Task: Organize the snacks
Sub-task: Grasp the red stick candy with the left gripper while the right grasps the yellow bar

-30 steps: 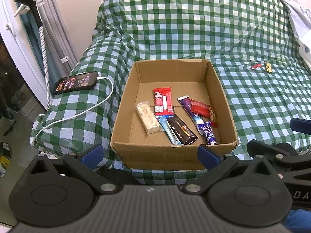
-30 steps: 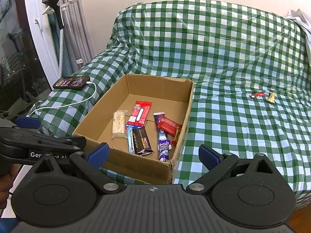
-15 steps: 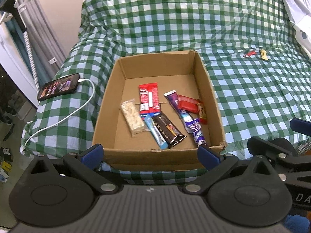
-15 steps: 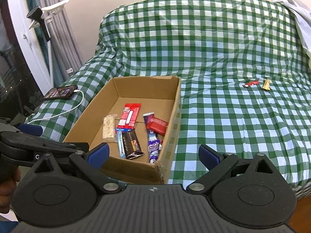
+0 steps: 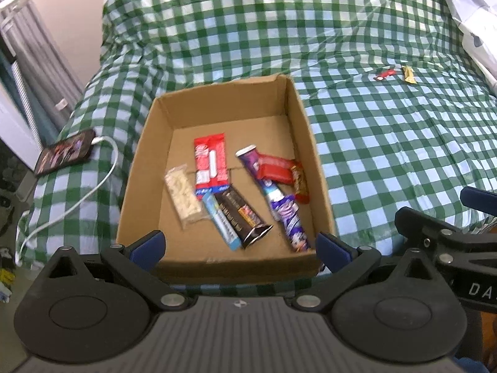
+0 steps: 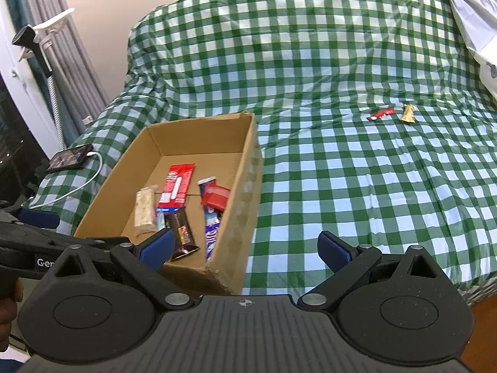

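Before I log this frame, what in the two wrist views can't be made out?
- Two small snacks on the checkered bedcover: too small to read in either view.
- Wrapper print in the cardboard box: blurred in the left wrist view.
- Purple snack bar: right wrist view, its side hidden by the box wall.
- Phone screen: too small and blurred.
- Box's near outer face: behind the left gripper.
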The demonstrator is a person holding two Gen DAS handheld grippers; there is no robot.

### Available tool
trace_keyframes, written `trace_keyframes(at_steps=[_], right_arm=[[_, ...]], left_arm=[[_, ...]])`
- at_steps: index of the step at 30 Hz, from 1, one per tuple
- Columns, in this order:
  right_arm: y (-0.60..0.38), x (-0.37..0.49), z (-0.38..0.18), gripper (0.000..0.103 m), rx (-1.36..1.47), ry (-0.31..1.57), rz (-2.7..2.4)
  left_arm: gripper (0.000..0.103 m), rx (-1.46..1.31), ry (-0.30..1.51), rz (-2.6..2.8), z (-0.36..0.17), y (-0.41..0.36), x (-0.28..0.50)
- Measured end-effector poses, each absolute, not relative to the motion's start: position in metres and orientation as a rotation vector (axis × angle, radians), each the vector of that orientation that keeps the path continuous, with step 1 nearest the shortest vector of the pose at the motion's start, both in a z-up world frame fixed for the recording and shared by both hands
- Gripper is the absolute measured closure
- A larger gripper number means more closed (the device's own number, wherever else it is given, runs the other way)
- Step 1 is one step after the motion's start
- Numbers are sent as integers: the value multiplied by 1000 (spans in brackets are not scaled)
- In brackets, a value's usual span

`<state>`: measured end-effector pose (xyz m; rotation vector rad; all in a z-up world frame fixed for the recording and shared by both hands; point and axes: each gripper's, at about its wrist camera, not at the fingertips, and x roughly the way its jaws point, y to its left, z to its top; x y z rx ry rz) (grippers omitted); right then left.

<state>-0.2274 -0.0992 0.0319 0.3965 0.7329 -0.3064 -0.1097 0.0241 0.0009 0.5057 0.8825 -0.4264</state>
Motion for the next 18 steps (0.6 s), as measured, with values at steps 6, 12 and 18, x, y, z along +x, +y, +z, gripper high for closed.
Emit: trace_keyframes(at_steps=[6,12,18], right_arm=[[-135,-223,33,4,400,710,-377],[-194,-227,29,4,399,684,-515],[-270,-232,11,3,398,679,-664]], left_arm=[[0,524,842,-493,7,-20,-104],[0,565,798,-582,10,-84,-95],[0,590,847,-677,-14,-172,-70]])
